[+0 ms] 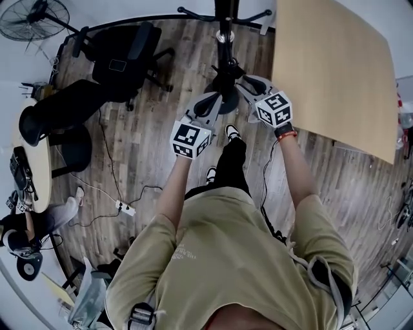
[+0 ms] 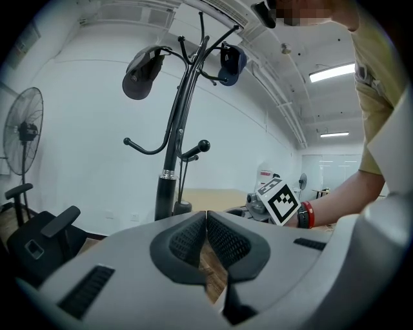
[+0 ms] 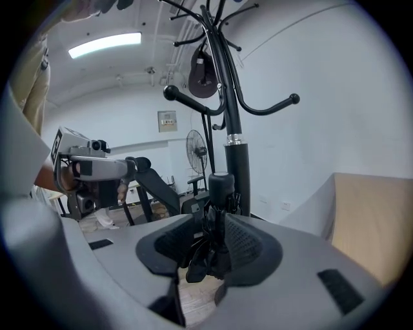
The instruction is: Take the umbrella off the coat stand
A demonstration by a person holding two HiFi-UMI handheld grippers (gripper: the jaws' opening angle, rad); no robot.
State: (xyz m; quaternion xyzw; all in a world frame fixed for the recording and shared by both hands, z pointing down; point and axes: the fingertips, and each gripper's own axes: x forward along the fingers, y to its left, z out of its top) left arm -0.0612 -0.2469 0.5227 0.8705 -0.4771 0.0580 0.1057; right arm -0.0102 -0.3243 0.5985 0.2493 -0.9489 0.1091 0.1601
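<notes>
A black folded umbrella [image 3: 213, 219] hangs upright beside the pole of the black coat stand [image 3: 235, 161], its handle end [image 3: 221, 185] uppermost. In the left gripper view its top [image 2: 182, 206] hangs on a thin strap from a low ball-tipped hook [image 2: 202, 146]. My right gripper [image 3: 210, 235] is open, and the umbrella sits between its pads, with a gap on the left side. My left gripper [image 2: 206, 222] is shut and empty, a little left of the stand. In the head view both the left gripper [image 1: 213, 103] and the right gripper [image 1: 248, 87] point at the stand's base [image 1: 224, 97].
Dark items hang on the stand's top hooks [image 2: 143, 72]. A tan tabletop [image 1: 335, 71] lies right of the stand, black office chairs [image 1: 122, 58] and a fan [image 1: 35, 18] to the left. Cables and a power strip [image 1: 124, 207] cross the wooden floor. A person sits at the lower left [image 1: 26, 225].
</notes>
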